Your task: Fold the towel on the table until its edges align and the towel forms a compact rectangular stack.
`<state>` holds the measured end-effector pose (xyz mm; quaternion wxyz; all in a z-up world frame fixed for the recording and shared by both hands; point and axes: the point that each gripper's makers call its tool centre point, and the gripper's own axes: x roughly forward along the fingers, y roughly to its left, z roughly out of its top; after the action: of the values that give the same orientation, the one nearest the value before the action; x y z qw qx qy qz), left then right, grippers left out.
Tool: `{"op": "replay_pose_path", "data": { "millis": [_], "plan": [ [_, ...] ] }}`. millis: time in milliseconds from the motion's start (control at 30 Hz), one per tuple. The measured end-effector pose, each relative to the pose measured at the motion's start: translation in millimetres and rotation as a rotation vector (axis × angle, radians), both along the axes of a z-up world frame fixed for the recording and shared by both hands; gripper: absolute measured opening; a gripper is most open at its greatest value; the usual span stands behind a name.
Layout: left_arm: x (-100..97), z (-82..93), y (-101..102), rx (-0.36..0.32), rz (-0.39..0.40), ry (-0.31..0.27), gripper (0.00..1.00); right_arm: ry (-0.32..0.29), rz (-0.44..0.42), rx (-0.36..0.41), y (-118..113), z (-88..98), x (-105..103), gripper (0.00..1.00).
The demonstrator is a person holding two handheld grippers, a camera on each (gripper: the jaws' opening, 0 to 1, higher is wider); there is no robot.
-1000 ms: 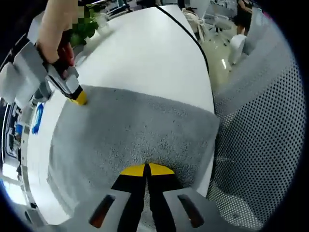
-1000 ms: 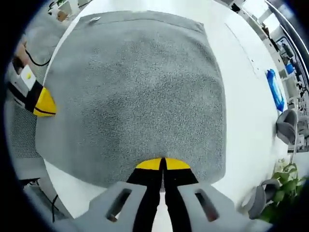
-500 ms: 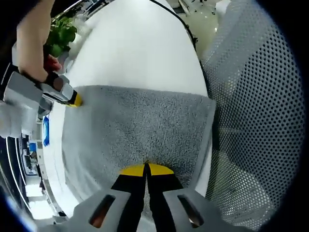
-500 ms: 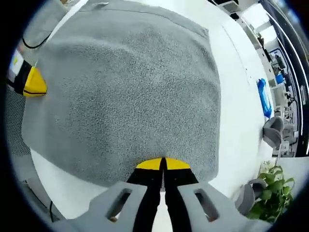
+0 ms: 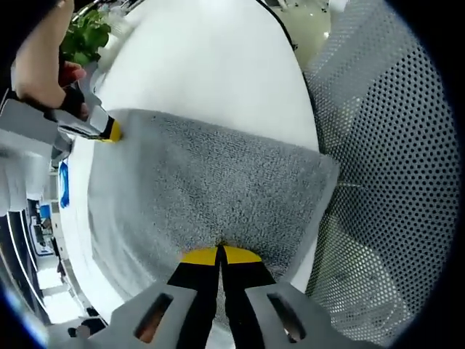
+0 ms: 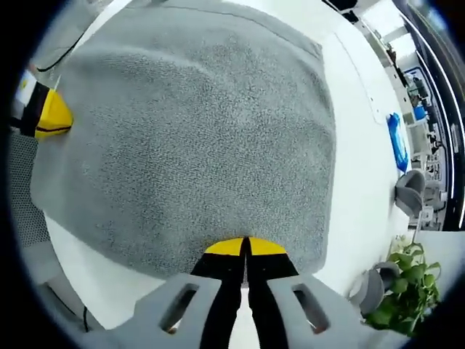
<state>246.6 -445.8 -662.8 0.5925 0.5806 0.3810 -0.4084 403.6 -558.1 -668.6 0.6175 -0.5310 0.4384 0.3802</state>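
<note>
— On the white counter (image 5: 211, 65), where's the towel?
— Gray towel (image 5: 211, 189) lies spread flat, one side near the counter edge by a mesh chair (image 5: 392, 182).
— Claws?
— My left claw (image 5: 220, 254) is closed, pinching the towel's near edge. My right claw (image 6: 244, 247) is closed too, nipping the opposite edge w/ yellow tips together. Plant (image 6: 407, 287) sits off at the far side.

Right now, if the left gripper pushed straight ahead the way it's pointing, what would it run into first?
The grey terry towel: the left gripper is already shut on its near edge, so it would just push cloth. Past the far hem lies bare white table, as far as depth can be judged.
</note>
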Motion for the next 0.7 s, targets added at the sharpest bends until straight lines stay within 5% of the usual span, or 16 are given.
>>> {"op": "replay_pose_path", "data": {
  "millis": [433, 700],
  "plan": [
    [11.1, -1.7, 19, 0.035, 0.025, -0.035, 0.01, 0.008, -0.061, 0.004, -2, 1.0, -6, 0.00],
    [16.4, 0.2, 30, 0.019, 0.111, -0.030, 0.01, 0.016, -0.079, 0.012, -2, 0.5, -11, 0.00]
  ]
}}
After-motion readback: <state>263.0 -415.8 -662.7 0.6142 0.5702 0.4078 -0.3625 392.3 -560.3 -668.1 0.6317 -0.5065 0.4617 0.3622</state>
